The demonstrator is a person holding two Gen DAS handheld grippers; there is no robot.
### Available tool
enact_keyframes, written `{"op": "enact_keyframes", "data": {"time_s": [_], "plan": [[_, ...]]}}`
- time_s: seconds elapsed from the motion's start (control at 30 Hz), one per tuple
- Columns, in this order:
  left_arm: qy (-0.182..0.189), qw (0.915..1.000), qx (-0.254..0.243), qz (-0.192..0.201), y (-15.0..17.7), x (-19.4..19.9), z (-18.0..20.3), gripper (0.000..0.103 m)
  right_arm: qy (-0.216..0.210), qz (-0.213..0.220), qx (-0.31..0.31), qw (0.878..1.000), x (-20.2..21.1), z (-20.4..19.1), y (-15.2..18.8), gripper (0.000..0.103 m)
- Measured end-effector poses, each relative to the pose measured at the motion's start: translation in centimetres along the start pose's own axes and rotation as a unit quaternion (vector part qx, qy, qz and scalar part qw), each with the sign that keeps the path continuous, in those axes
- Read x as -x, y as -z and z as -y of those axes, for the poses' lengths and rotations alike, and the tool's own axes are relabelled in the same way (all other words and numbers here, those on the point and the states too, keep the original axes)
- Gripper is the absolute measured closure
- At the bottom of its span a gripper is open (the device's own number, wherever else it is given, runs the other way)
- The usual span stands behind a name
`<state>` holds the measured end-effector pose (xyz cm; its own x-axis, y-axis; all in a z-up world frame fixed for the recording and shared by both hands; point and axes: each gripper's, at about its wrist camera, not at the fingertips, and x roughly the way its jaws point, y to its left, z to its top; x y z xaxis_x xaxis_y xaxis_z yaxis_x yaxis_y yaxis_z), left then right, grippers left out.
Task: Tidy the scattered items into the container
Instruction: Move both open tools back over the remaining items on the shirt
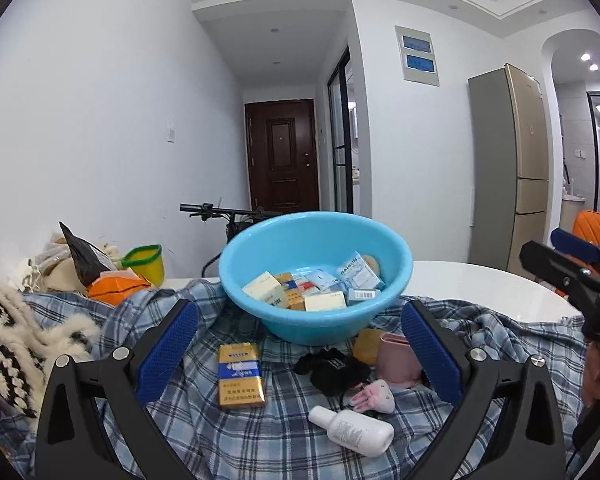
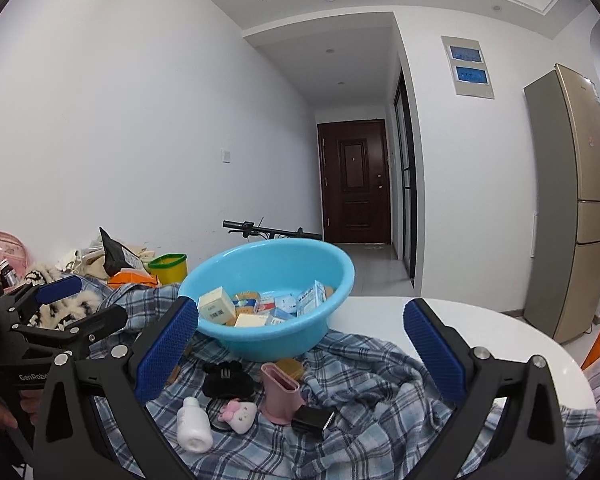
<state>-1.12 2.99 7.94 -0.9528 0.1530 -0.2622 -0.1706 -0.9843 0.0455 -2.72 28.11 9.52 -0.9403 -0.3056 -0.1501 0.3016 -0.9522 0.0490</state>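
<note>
A light blue basin [image 1: 316,320] [image 2: 260,344] holding several small boxes stands on a blue plaid cloth [image 1: 240,440] [image 2: 360,432]. In front of it lie a gold and blue box [image 1: 240,374], a black hair tie [image 1: 332,368] [image 2: 226,380], a pink cup [image 1: 396,358] [image 2: 282,394], a pink plush bunny [image 1: 374,396] [image 2: 240,416], a white bottle [image 1: 352,430] [image 2: 194,426] and a small black box [image 2: 314,420]. My left gripper [image 1: 300,348] hangs open above these items. My right gripper [image 2: 300,348] is open too, over the cup.
A woolly black and white cloth [image 1: 16,344], an orange packet [image 1: 112,288] and a yellow cup [image 1: 146,262] crowd the left. The white table [image 1: 480,284] curves off to the right. A bicycle handlebar [image 1: 220,211] and a fridge [image 1: 512,168] stand behind.
</note>
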Motion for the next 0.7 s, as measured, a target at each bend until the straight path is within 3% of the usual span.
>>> {"op": "enact_keyframes", "data": {"time_s": [0.17,0.7], "plan": [[-0.023,0.9997,-0.009,0.005,1.2,0.1,0.4,0.0,0.001,0.005,-0.004,1.0,0.2,0.0,1.5,0.001],[-0.013,0.9997,0.02,-0.005,4.2,-0.8,0.7,0.0,0.014,0.029,-0.003,0.999,1.5,0.5,3.9,0.001]]}}
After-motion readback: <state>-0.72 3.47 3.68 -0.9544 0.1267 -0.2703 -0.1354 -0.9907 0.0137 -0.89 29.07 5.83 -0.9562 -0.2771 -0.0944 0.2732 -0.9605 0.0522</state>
